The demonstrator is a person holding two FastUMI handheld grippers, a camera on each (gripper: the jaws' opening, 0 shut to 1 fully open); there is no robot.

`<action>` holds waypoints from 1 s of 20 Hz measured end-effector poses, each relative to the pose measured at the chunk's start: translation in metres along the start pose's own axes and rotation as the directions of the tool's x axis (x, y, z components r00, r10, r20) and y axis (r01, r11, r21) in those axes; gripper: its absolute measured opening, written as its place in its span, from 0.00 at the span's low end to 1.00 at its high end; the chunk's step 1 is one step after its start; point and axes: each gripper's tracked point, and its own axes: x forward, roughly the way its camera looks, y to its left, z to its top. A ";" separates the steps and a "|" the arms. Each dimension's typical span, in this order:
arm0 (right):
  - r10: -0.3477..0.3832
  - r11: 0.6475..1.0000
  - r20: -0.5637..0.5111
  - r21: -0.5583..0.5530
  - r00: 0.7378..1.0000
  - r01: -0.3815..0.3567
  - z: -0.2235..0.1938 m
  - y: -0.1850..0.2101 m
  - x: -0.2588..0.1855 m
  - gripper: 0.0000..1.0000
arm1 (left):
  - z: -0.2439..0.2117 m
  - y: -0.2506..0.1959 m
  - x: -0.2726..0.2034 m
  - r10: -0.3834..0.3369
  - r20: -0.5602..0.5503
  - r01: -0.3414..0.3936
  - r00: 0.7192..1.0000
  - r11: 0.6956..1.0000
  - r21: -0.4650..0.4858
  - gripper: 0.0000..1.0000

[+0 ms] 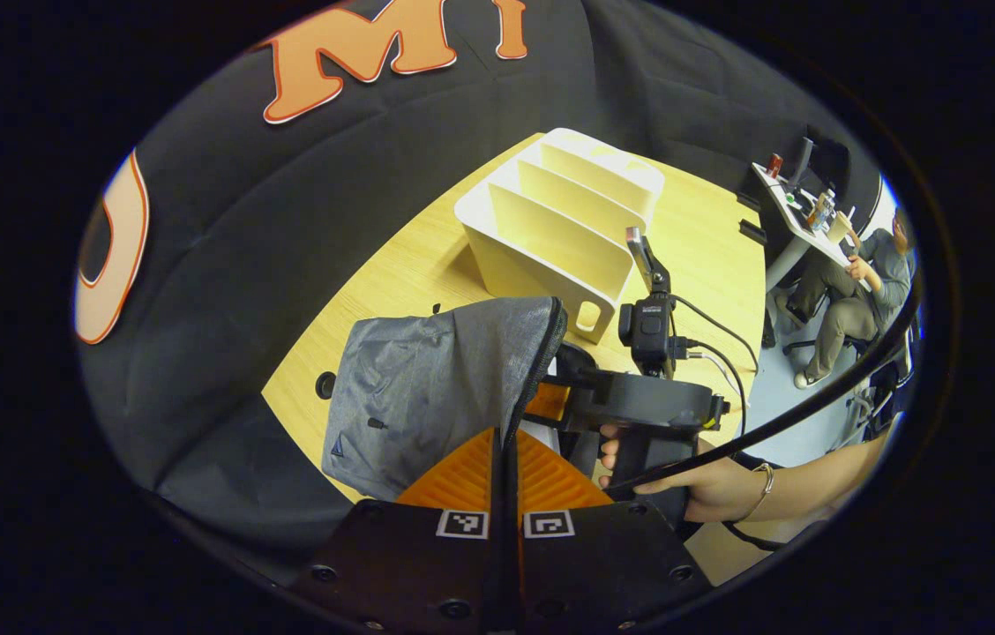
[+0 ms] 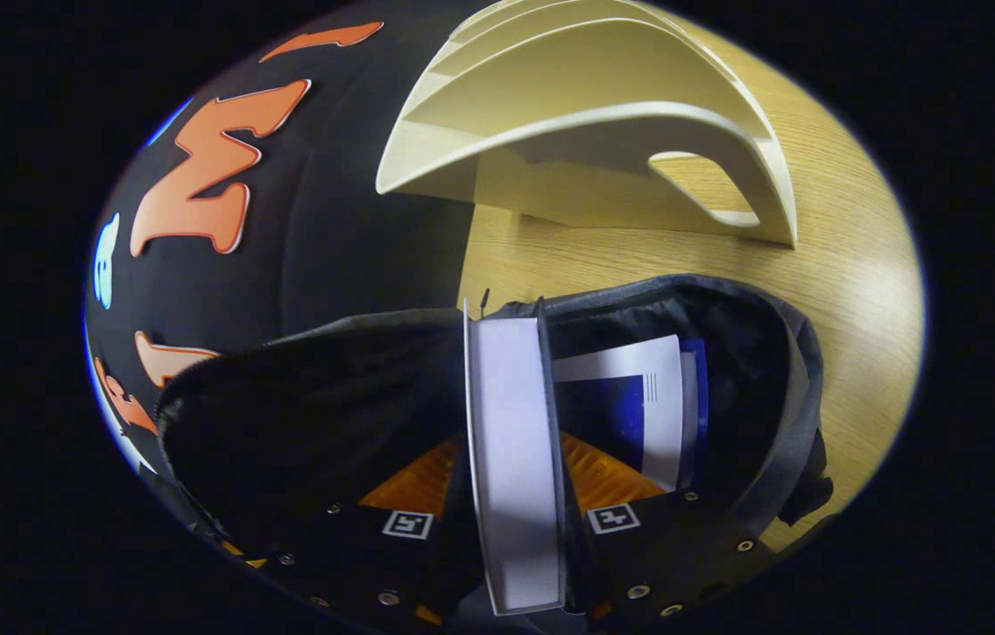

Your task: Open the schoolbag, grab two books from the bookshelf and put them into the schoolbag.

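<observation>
Book (image 2: pixel 515 467) edge-on in right tool (image 2: pixel 511 494), inside open schoolbag (image 2: pixel 780 353) mouth.

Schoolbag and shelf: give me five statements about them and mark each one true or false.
1. The schoolbag is zipped shut. False: its mouth gapes open.
2. The right gripper holds a book on edge at the bag's mouth. True.
3. A second book already sits inside the bag. True.
4. The shelf is full of books. False: the slots seen in the left gripper view are empty.
5. The left gripper is wide open. False: its fingers are closed together at the bag's edge; whether they pinch the cloth cannot be told.
</observation>
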 end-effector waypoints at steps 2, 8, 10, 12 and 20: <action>-0.066 0.998 -0.026 -0.007 0.997 0.066 -0.003 -0.014 0.000 0.53 | -0.003 0.001 0.003 -0.019 -0.010 0.018 1.000 0.999 -0.028 0.01; -0.149 0.988 -0.132 -0.051 0.980 0.144 -0.006 -0.035 -0.030 0.89 | -0.005 0.000 0.009 -0.038 0.023 0.041 0.999 0.992 -0.123 0.01; -0.166 0.984 -0.142 -0.091 0.976 0.155 0.003 -0.040 -0.047 0.97 | -0.011 -0.007 0.012 -0.035 0.015 0.037 0.999 0.992 -0.118 0.01; -0.172 0.982 -0.142 -0.107 0.975 0.158 0.017 -0.044 -0.066 0.98 | -0.015 -0.015 0.014 -0.031 0.009 0.031 0.999 0.994 -0.104 0.01; -0.240 0.962 -0.161 -0.173 0.957 0.212 0.073 -0.096 -0.145 0.99 | -0.023 -0.037 0.037 -0.013 -0.005 0.012 1.000 0.980 -0.197 0.01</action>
